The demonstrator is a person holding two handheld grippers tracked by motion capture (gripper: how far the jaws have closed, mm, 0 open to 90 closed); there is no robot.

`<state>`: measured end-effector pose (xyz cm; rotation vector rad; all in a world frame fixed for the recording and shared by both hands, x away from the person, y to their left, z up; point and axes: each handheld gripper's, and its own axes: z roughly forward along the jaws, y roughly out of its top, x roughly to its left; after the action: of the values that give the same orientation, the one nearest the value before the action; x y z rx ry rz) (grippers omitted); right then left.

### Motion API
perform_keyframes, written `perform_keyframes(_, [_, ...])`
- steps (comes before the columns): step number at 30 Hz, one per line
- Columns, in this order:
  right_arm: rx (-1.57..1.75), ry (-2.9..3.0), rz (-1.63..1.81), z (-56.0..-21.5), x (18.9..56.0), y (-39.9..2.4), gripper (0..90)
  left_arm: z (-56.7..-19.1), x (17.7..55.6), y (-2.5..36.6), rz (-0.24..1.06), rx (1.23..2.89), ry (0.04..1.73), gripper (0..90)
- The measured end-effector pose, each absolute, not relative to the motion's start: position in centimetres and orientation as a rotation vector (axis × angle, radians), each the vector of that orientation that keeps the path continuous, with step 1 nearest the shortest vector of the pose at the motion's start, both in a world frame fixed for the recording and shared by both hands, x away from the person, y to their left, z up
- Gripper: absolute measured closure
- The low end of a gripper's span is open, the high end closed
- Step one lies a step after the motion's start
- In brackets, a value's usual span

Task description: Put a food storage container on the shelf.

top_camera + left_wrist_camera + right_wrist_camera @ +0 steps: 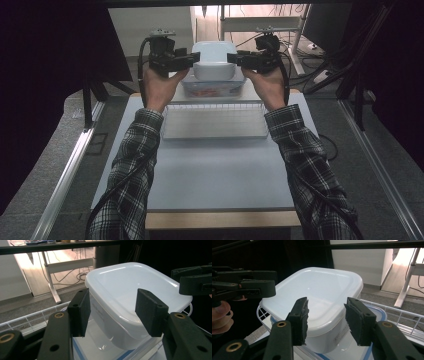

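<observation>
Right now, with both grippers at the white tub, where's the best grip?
Take the white tub under its protruding lid rim, one gripper per short side, coming in level from left and right. The lid overhangs smooth, tapering walls, so the rim gives the pads a ledge. The left gripper and right gripper already straddle opposite edges, jaws open. It sits in a clear blue-rimmed container, so probably lift straight up.

The near tabletop [220,170] lies bare — easy passage; farther off, the wire basket [215,121] and the stacked white container [214,62] block the middle, grippers flanking it.
</observation>
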<state>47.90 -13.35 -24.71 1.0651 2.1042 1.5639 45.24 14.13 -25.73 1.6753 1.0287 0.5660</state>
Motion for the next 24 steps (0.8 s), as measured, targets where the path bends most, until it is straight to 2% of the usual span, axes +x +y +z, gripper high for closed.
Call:
perform_keyframes(9, [1.052, 2.088, 1.562, -24.7, 47.7, -13.5, 45.9, -25.3, 44.7, 13.9, 0.601, 1.684, 1.018, 42.6])
perform_keyframes(15, [1.017, 2.099, 1.584, -24.5, 47.5, -13.4, 36.2, -24.9, 44.1, 13.9, 0.611, 1.685, 0.988, 37.1])
perform_keyframes(24, [0.938, 2.143, 1.553, -24.8, 46.7, -12.7, 22.5, -25.3, 43.0, 13.8, 0.548, 1.710, 0.935, 26.0])
